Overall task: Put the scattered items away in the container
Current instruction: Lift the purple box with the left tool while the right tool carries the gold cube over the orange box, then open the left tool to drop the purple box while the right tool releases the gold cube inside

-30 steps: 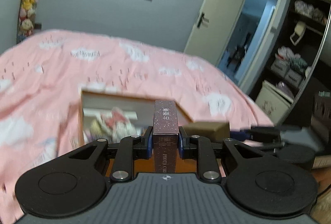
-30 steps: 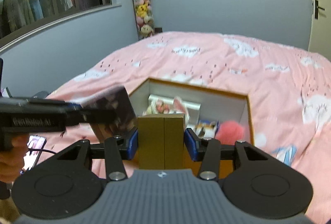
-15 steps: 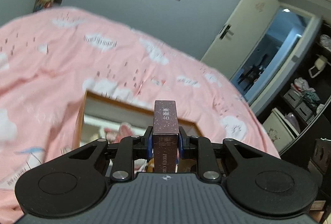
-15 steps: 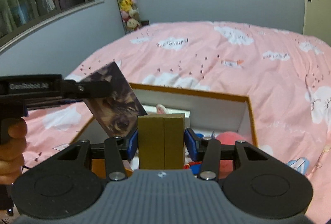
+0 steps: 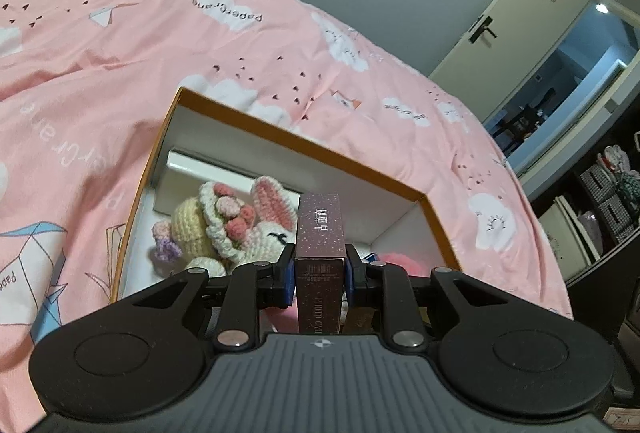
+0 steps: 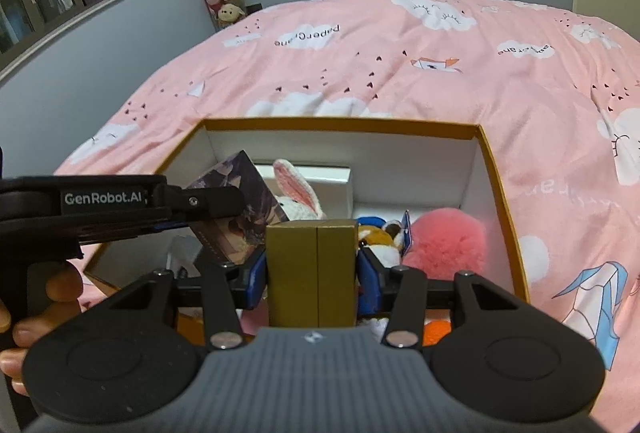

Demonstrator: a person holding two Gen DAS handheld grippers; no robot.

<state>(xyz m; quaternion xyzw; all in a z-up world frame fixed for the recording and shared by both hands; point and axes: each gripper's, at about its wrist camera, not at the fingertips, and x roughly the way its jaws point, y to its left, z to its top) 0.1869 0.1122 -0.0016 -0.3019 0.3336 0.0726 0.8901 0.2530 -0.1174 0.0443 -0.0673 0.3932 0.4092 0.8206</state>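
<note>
Drop-off step: my left gripper (image 5: 320,273) is clamped on a purple card box (image 5: 320,229), my right gripper (image 6: 311,265) on a gold box (image 6: 311,265), both over the orange-rimmed container (image 6: 344,124) at frame centre (toys already inside); next I lower and release.

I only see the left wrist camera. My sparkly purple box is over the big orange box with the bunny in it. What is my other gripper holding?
Observer: The right gripper has its jaws shut on a gold box.
Operator: Is that over the big box too?
Observer: Yes, it hangs over the near side of the orange container.
Operator: What does my purple box look like from there?
Observer: The sparkly purple box shows a dark picture on its broad side.
</note>
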